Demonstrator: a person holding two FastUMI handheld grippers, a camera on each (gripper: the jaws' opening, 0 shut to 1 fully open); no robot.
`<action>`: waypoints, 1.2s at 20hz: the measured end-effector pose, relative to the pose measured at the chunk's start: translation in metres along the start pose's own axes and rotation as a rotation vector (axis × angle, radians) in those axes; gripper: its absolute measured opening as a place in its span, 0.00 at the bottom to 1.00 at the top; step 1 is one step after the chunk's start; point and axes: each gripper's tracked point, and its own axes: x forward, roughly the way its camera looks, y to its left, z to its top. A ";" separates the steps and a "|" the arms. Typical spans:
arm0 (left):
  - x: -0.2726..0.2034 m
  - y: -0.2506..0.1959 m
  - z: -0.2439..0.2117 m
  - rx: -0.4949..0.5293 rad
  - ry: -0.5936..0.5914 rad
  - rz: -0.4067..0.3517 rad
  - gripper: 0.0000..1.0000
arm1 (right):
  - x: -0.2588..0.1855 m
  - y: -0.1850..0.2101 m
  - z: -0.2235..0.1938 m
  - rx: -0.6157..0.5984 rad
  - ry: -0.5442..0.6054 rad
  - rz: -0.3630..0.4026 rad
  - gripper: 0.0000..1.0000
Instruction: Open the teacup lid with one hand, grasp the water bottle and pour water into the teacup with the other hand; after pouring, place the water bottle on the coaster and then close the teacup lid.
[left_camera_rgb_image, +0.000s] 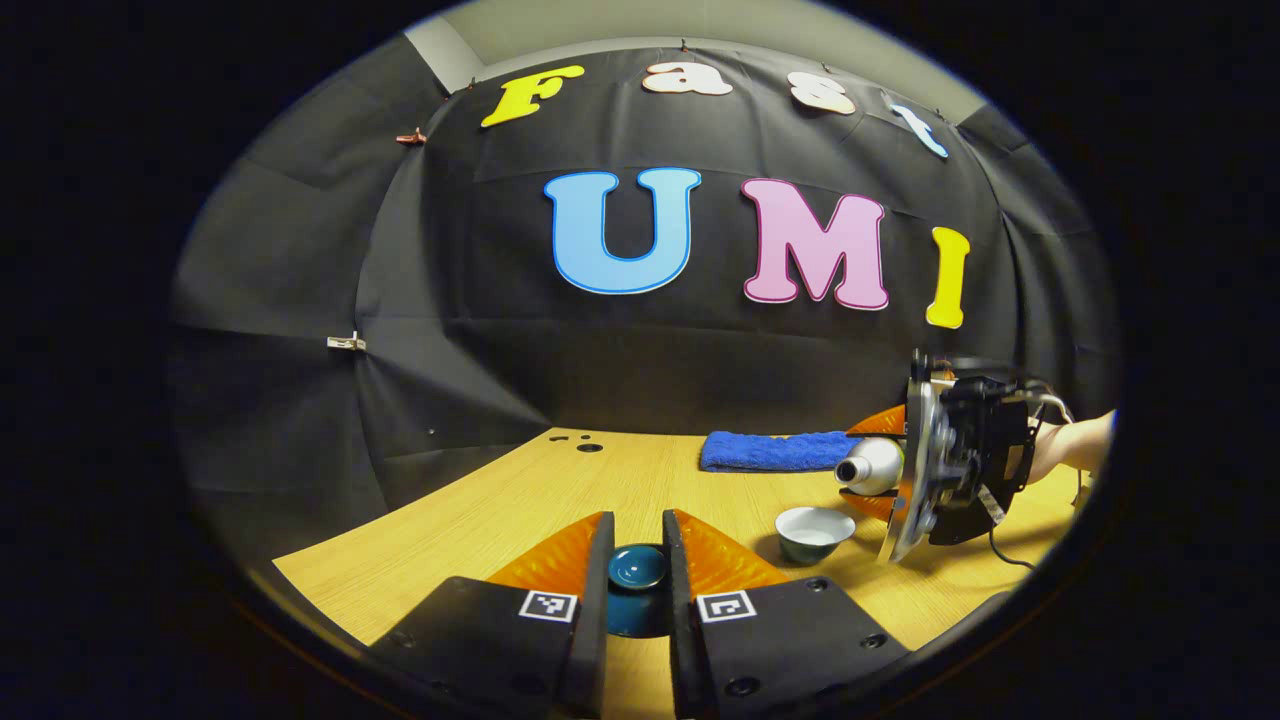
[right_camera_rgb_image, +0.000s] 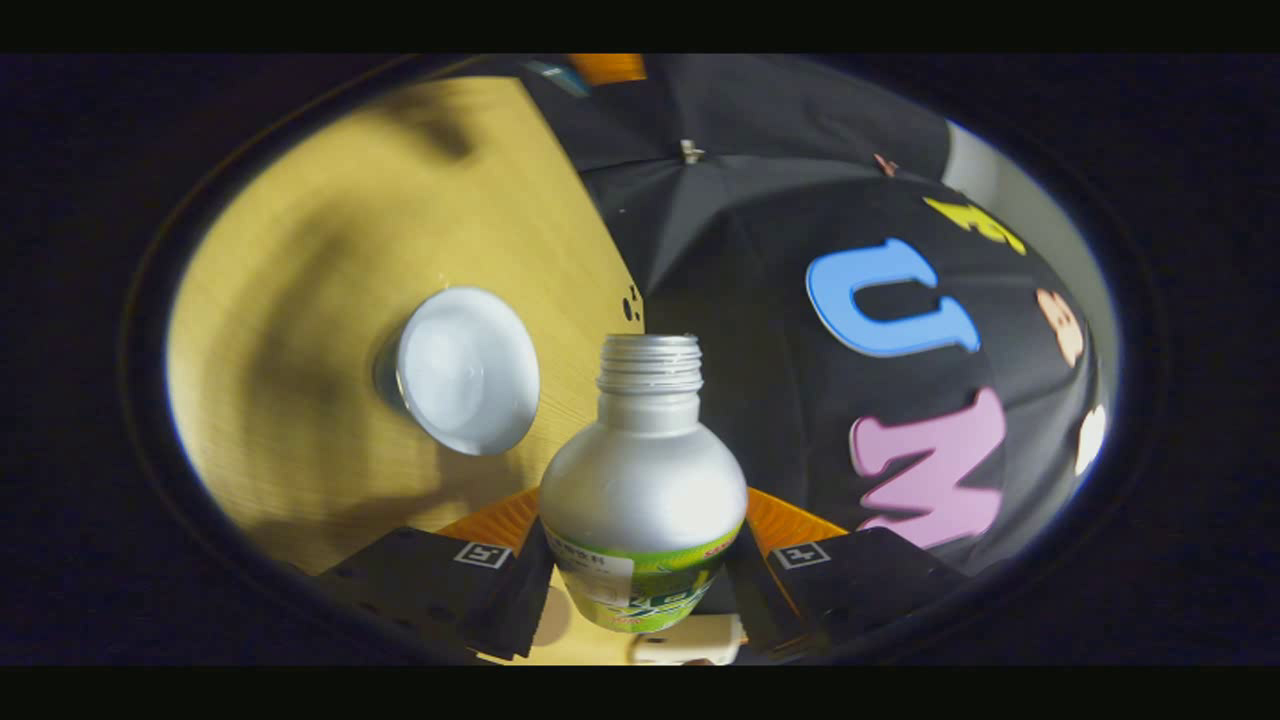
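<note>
In the left gripper view, my left gripper (left_camera_rgb_image: 637, 528) is shut on the dark teal teacup lid (left_camera_rgb_image: 637, 572), holding it just above the wooden table (left_camera_rgb_image: 520, 510). To the right stands the open teacup (left_camera_rgb_image: 812, 532), white inside. Above it, my right gripper (left_camera_rgb_image: 900, 470) holds the silver water bottle (left_camera_rgb_image: 872, 466) tipped on its side, its uncapped mouth pointing left just over the cup. In the right gripper view, my right gripper (right_camera_rgb_image: 645, 525) is shut on the bottle (right_camera_rgb_image: 645, 480), and the teacup (right_camera_rgb_image: 465, 370) lies beyond to the left of the bottle's neck. No stream of water shows.
A folded blue towel (left_camera_rgb_image: 775, 450) lies at the back of the table near the booth wall. Small dark holes (left_camera_rgb_image: 590, 447) mark the tabletop at the far left. A person's forearm (left_camera_rgb_image: 1075, 445) reaches in from the right behind the right gripper.
</note>
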 end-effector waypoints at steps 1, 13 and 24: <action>-0.001 -0.003 0.001 -0.001 -0.003 -0.003 0.30 | -0.006 -0.003 -0.002 0.059 0.000 0.003 0.80; -0.014 -0.060 0.004 -0.029 -0.024 -0.084 0.30 | -0.073 -0.025 -0.032 0.801 -0.022 0.004 0.80; -0.016 -0.094 0.001 -0.020 -0.014 -0.158 0.29 | -0.088 -0.106 -0.096 1.148 -0.062 -0.255 0.80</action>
